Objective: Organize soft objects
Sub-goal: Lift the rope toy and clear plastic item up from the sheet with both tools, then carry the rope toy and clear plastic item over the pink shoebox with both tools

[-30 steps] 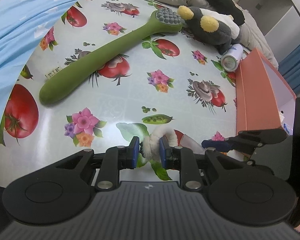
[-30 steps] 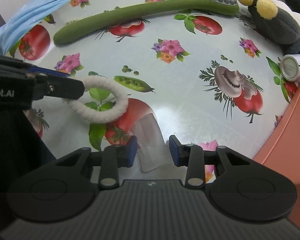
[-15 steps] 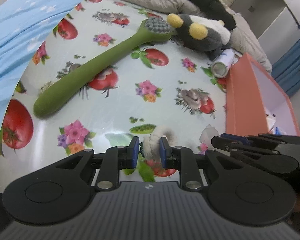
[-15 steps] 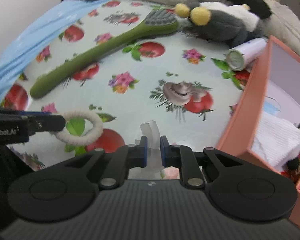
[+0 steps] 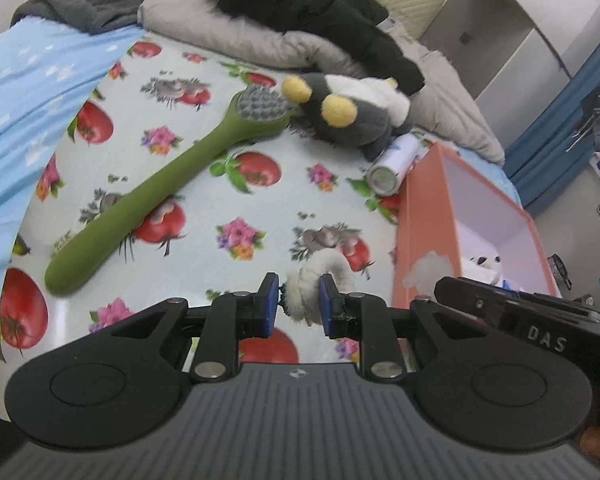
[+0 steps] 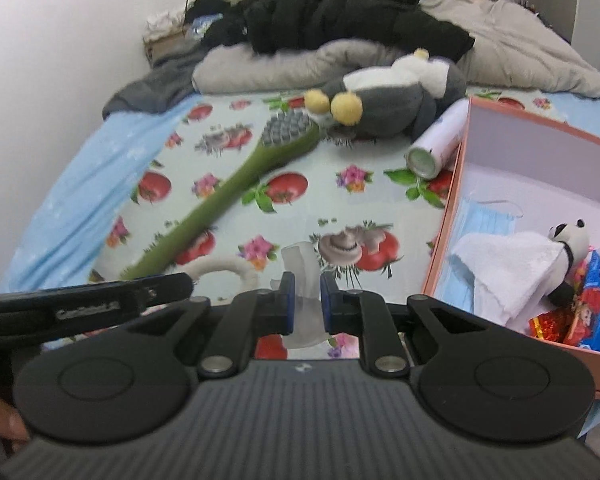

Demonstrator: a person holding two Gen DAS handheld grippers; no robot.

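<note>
My left gripper (image 5: 299,309) pinches the white fuzzy ring (image 5: 318,280), blue pads pressed on either side of its rope, and the ring hangs clear above the fruit-print tablecloth (image 5: 204,184). My right gripper (image 6: 305,302) is clamped on a translucent soft piece (image 6: 300,276), which sticks up and down out of the narrow gap between the pads; I can't tell what it is. In the right wrist view the ring (image 6: 228,269) shows just left of that piece, with the left gripper's dark finger beside it. To the right stands the salmon-pink box (image 6: 446,216), open on top, with a folded white cloth (image 6: 500,264), a blue face mask (image 6: 486,220), a small panda plush (image 6: 570,240) and bright packets inside. Farther out on the cloth lie the long green brush (image 5: 160,184), its grey-nubbed head touching the grey plush toy (image 5: 352,116) with yellow pompoms, and a white canister (image 5: 392,164) just beside the box's far corner. Behind them: grey bedding and black clothing.
</note>
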